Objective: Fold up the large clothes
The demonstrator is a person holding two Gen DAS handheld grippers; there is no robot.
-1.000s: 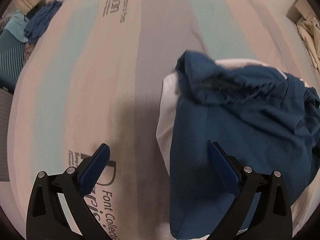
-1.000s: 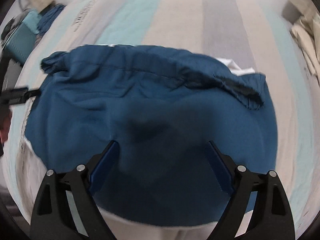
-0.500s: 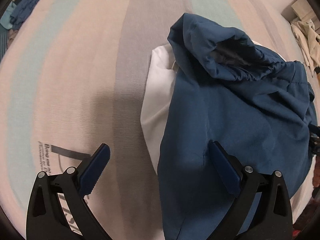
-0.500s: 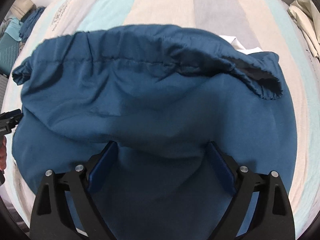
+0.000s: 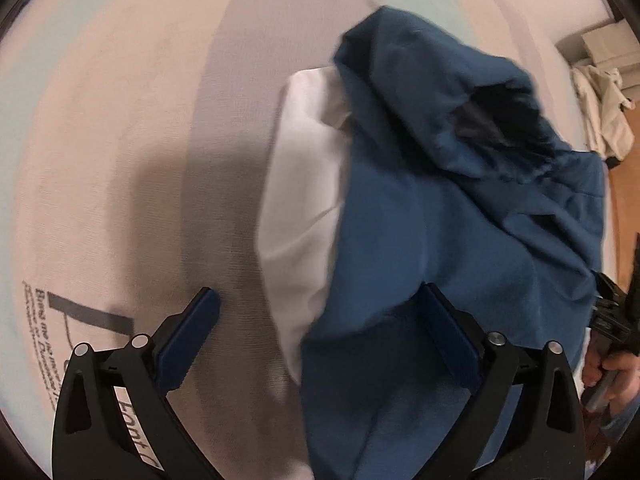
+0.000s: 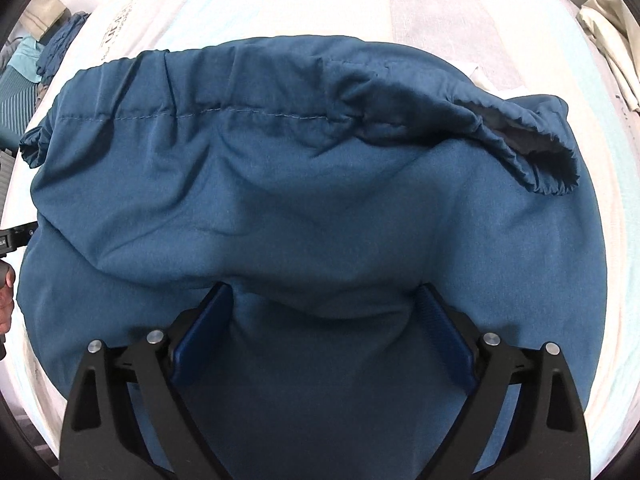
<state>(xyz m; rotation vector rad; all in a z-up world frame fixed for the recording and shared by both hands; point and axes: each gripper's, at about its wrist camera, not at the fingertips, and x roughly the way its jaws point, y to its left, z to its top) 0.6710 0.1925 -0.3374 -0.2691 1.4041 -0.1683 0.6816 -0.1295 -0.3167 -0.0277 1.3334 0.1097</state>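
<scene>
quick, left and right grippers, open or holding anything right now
Left gripper: open, jaws just closing a little, over the edge of the blue garment, pads not pressing it.
Right gripper: open above the blue garment, holding nothing.

white cloth [image 5: 304,216] mostly hidden under blue garment [image 5: 440,240], sheet print [image 5: 44,344] blurred

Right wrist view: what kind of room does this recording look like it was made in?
Most likely a bedroom. The blue garment lies spread on a bed-like surface under a pastel striped sheet, with more clothes piled at its far left edge and pale bedding or laundry heaped at the right.
</scene>
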